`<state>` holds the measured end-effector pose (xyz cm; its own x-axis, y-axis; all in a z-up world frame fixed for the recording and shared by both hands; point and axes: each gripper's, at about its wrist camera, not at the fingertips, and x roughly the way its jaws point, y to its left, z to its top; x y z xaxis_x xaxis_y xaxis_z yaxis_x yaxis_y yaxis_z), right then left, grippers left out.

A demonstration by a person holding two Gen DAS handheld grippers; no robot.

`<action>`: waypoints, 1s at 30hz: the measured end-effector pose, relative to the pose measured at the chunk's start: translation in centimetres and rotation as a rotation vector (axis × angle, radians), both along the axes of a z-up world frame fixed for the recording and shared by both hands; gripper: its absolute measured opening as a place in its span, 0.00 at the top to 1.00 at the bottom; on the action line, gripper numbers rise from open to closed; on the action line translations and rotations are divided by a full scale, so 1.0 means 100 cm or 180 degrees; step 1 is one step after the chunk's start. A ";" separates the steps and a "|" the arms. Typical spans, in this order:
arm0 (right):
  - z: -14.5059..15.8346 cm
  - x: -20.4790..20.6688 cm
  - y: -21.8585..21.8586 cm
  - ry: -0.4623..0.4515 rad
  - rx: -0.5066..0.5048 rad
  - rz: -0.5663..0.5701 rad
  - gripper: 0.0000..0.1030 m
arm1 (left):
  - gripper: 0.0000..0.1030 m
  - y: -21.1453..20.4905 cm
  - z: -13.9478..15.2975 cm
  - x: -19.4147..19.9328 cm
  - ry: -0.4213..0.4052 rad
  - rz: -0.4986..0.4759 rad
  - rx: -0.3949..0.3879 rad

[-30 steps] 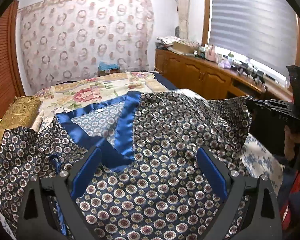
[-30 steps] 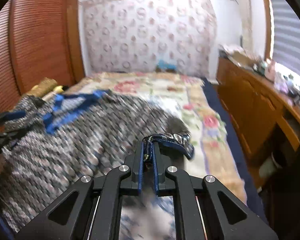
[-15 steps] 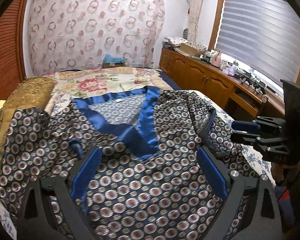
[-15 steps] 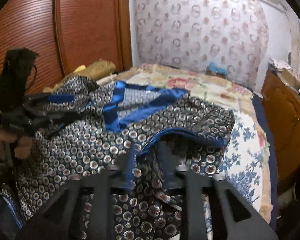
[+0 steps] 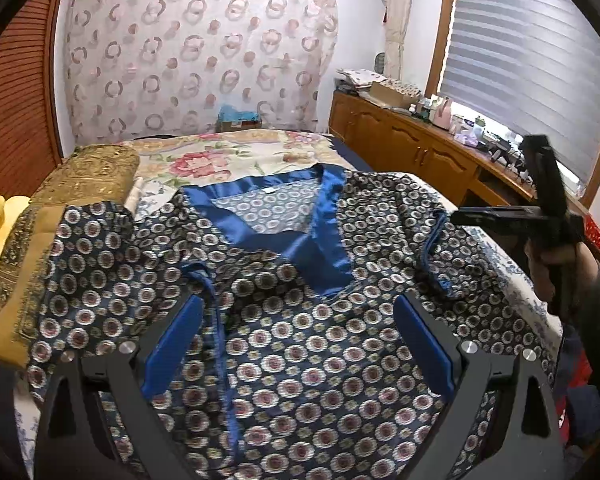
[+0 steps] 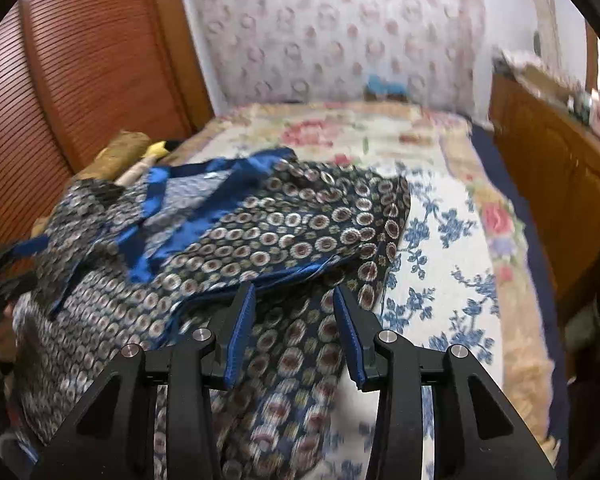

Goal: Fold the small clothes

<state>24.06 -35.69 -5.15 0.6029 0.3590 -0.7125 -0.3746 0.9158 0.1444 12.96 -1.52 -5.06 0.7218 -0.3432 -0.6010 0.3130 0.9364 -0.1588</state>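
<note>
The left gripper (image 5: pixel 296 340) is tilting downward over the patterned robe (image 5: pixel 300 360), its blue pads standing wide apart with nothing pinched between them. The robe is lying spread on the bed (image 5: pixel 228 156), blue collar (image 5: pixel 320 236) facing the far wall. To the right, a hand (image 5: pixel 552 272) is gripping the right gripper (image 6: pixel 294 320), which is angling down at the robe's folded sleeve (image 6: pixel 300 236); its jaws are opening, pads clear of the cloth.

My bed (image 5: pixel 512 280) wears a floral cover, and the patterned robe (image 5: pixel 300 340) lies spread flat across it, blue collar open, with a gold cushion (image 5: pixel 84 172) alongside at its left edge.
</note>
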 end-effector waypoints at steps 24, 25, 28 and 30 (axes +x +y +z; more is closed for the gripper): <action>0.003 0.064 0.060 -0.0203 -0.0172 0.0591 0.64 | 0.07 0.078 -0.002 0.059 0.0081 0.0440 0.0350; 0.004 0.066 0.056 -0.0222 -0.0208 0.0575 0.62 | 0.10 0.081 -0.001 0.062 0.0082 0.0442 0.0384; 0.002 0.070 0.044 -0.0259 -0.0297 0.0512 0.54 | 0.18 0.085 0.000 0.071 0.0107 0.0407 0.0454; 0.004 0.073 0.034 -0.0306 -0.0353 0.0454 0.49 | 0.25 0.088 -0.001 0.080 0.0165 0.0377 0.0539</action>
